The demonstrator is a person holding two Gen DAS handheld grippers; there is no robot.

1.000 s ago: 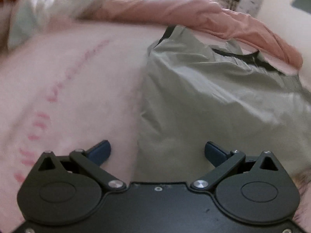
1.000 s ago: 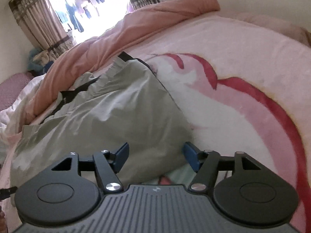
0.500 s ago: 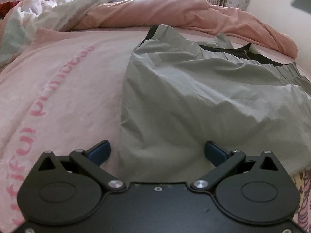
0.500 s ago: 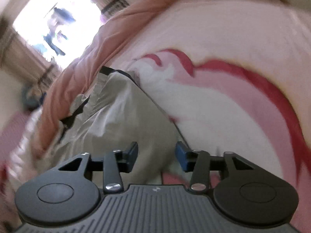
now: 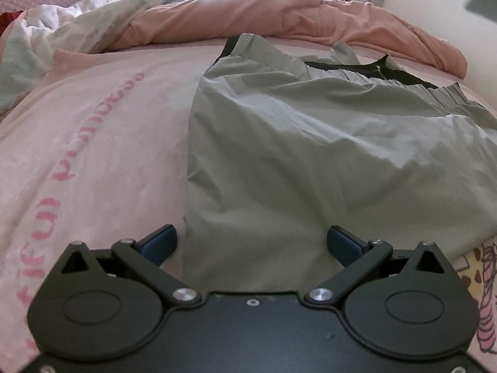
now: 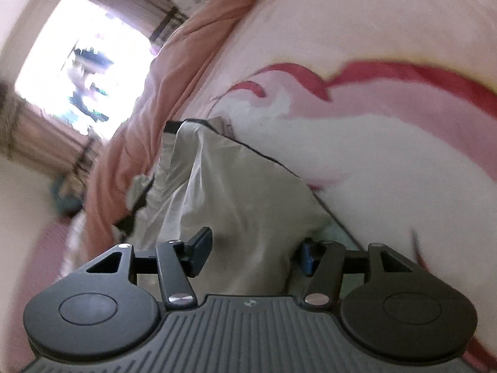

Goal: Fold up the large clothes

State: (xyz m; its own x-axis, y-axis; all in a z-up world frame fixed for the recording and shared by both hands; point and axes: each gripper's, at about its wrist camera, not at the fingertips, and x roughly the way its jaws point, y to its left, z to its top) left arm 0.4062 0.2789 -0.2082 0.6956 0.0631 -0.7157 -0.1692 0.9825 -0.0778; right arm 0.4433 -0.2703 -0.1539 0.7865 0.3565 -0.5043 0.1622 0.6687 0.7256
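A large grey garment [image 5: 310, 155] with a black waistband [image 5: 357, 68] lies spread on the pink bed sheet [image 5: 93, 140]. My left gripper [image 5: 251, 236] is open wide just over the garment's near left edge, one finger above the sheet and the other above the cloth. In the right wrist view the same garment [image 6: 248, 192] bulges up between the fingers of my right gripper [image 6: 254, 248]. That gripper is rolled to one side and its jaws are opening, with the cloth's near corner lying between them, not pinched.
A rumpled salmon duvet [image 5: 279, 15] runs along the far side of the bed, and a white and green quilt [image 5: 62, 37] is heaped at the far left. The sheet [image 6: 372, 171] carries red and white print. A bright window [image 6: 77, 62] lies beyond.
The right gripper has rolled, so its view now tilts. Its jaws narrowed over the cloth, then widened again. The left gripper stays wide open and has barely shifted.
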